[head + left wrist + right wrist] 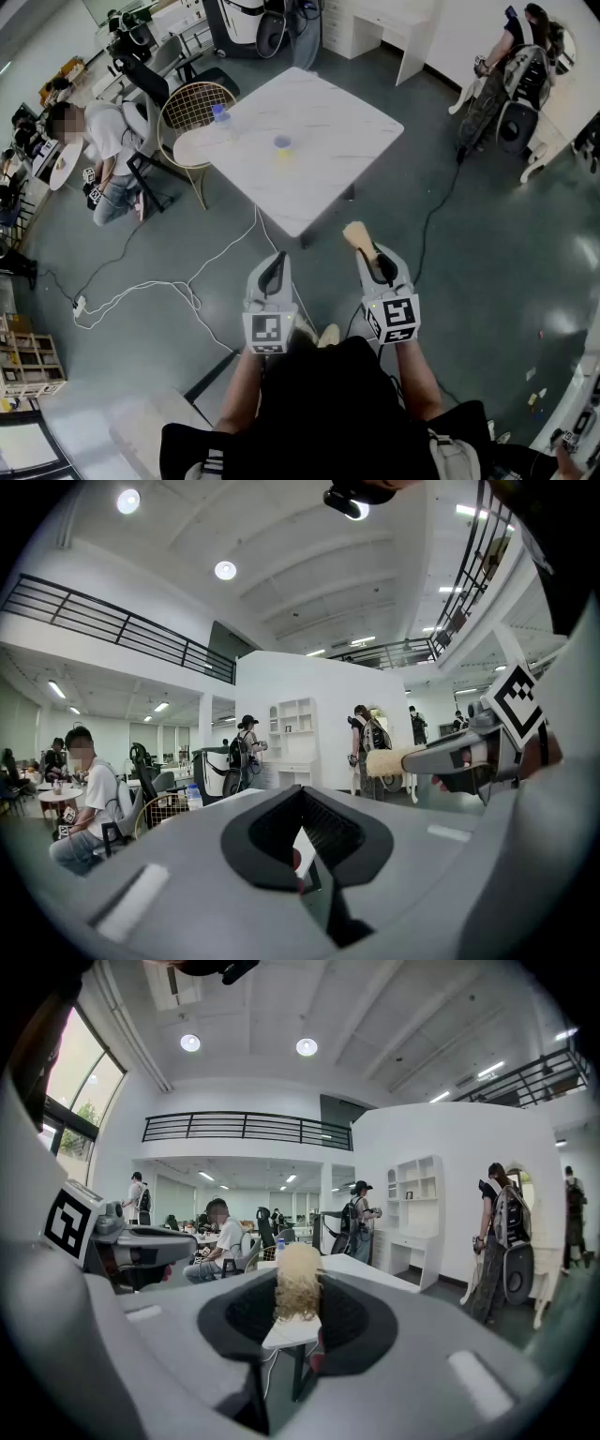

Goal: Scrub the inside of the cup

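Observation:
A small yellowish cup (282, 145) with a bluish rim stands near the middle of the white marble table (328, 159), well ahead of both grippers. My right gripper (367, 248) is shut on a beige fuzzy scrubbing brush (354, 232), which sticks out past its tips; in the right gripper view the brush (298, 1283) fills the gap between the jaws. My left gripper (274, 266) is held beside it over the floor, shut with nothing in it (305, 841). Both grippers are short of the table's near corner.
A clear water bottle (219, 113) stands on the table's far left side. A gold wire chair (192, 101) and a seated person (105, 141) are left of the table. White cables (141, 292) trail across the grey floor. More people stand at the back right (511, 75).

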